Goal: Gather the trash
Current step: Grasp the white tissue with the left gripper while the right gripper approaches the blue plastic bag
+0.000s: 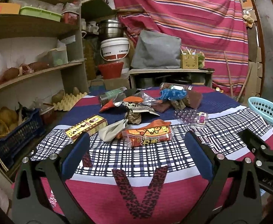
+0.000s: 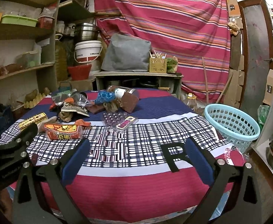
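Start step: both hand-held grippers, left (image 1: 136,153) and right (image 2: 136,153), gape empty; orange wrapper (image 1: 147,133) just ahead of left, basket (image 2: 231,123) ahead-right of right.

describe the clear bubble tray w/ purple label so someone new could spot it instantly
Start at the table under the patterned cloth, with the light blue basket off its right edge. Trash lies scattered across the far half; the clear bubble tray sits at the pile's near right edge, closest to the basket. It alone is transparent with rows of round domes and a purple label; its neighbours are orange packets and crumpled wrappers.
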Demonstrator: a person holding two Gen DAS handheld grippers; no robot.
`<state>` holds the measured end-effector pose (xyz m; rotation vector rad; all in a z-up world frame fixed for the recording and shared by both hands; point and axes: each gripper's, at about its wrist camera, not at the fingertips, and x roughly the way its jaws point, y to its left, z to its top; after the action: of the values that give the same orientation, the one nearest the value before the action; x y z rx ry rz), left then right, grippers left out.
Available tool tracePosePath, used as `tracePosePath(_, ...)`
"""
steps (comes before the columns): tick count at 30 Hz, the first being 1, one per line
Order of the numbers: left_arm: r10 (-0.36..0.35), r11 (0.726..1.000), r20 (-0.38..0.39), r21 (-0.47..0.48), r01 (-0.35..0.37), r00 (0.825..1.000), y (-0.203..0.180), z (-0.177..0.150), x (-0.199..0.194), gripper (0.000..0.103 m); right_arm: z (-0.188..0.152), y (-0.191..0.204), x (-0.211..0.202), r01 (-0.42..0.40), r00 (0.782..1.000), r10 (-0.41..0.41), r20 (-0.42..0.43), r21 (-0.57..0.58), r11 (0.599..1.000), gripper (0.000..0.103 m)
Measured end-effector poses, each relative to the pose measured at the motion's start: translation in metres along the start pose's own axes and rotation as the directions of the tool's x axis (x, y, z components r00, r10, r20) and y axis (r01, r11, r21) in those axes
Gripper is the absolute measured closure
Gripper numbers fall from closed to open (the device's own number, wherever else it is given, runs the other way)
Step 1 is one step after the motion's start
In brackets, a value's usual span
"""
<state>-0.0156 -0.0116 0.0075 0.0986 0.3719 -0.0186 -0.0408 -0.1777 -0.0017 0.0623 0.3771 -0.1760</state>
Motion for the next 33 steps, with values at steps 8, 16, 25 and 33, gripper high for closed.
tracePosePath(8, 0.013, 0.999, -0.032, -0.042, -0.015, 0.999, 0.014, 0.005, 0.004, 0.005, 0.003, -0.010, 0.003, 0.010, 1.000, -0.010, -0.016, 0.037, 0.999, 0.004)
tracePosePath(16, 0.091, 0.996, -0.051, -0.006, -0.092, 0.995, 0.046, 0.021, 0.036, 0.005, 0.025, -0.015, 0.024, 0.014, 1.000, -0.014, 0.001, 0.024, 1.000, 0.004)
tracePosePath(25, 0.107, 0.994, -0.123, -0.002, -0.108, 0.987, 0.087, 0.024, 0.086, 0.005, 0.043, -0.010, 0.075, 0.036, 0.998, -0.036, -0.055, -0.003, 0.999, 0.004)
tracePosePath(33, 0.030, 0.999, -0.220, 0.032, -0.024, 0.975, 0.065, 0.021, 0.127, 0.005, 0.048, -0.013, 0.107, 0.031, 0.991, -0.032, -0.130, -0.008, 0.999, 0.004)
